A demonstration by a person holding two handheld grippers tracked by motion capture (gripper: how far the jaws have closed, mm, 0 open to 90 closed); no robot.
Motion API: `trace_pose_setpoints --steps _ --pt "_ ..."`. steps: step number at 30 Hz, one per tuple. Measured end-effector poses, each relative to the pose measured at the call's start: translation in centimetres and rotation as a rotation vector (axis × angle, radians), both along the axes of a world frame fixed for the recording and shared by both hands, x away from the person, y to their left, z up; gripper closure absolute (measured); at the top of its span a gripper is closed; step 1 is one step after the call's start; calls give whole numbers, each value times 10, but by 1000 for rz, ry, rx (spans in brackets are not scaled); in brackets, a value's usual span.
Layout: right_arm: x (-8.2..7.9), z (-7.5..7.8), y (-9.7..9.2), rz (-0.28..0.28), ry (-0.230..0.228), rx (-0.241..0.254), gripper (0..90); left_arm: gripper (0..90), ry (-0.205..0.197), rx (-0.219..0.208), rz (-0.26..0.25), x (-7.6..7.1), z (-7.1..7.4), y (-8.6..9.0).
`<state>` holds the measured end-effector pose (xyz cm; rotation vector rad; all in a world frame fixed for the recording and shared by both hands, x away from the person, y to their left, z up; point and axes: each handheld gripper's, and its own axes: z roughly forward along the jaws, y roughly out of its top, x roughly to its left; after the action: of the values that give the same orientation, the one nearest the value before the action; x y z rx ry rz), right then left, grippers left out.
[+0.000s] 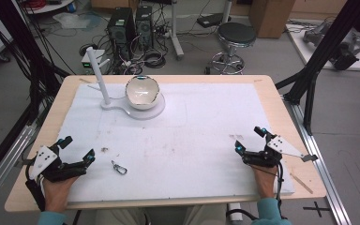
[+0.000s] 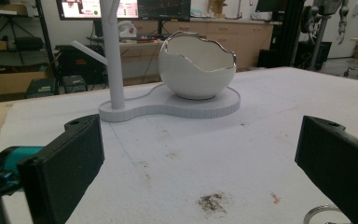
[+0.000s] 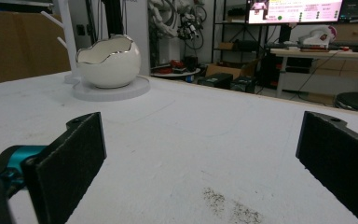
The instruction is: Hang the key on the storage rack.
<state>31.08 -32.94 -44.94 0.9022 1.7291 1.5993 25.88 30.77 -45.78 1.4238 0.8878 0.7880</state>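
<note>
A white eggshell-shaped bowl with a silver rim sits on a flat white stand at the back left of the white mat. A thin white post with side pegs rises from the same stand. A small metal clip with a ring lies near the front left. My left gripper rests open just left of the clip, with nothing between its jaws. My right gripper rests open at the front right, also holding nothing. The left gripper view has the bowl ahead and the ring by the right jaw.
A wooden stick lies on the tabletop past the mat's right front corner. Dark smudges mark the mat. Beyond the table stand computer towers, a stool and black frame legs.
</note>
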Motion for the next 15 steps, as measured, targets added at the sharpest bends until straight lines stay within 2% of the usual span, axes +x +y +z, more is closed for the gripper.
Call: trace_pose_setpoints --steps 3,7,11,12,13,15 --pt "0 0 0 1 -1 0 6 17 -9 9 -28 3 4 1" --pt "0 0 0 0 6 2 6 17 -37 24 -78 10 20 5" --pt "0 0 0 0 6 2 6 17 -35 66 -125 21 41 8" --pt "0 0 0 0 -2 -1 6 17 -32 93 -166 26 53 9" --pt "0 0 0 0 -2 -1 6 17 -32 93 -166 26 53 9" --pt "0 0 0 0 1 0 6 17 -27 130 -209 30 64 8"
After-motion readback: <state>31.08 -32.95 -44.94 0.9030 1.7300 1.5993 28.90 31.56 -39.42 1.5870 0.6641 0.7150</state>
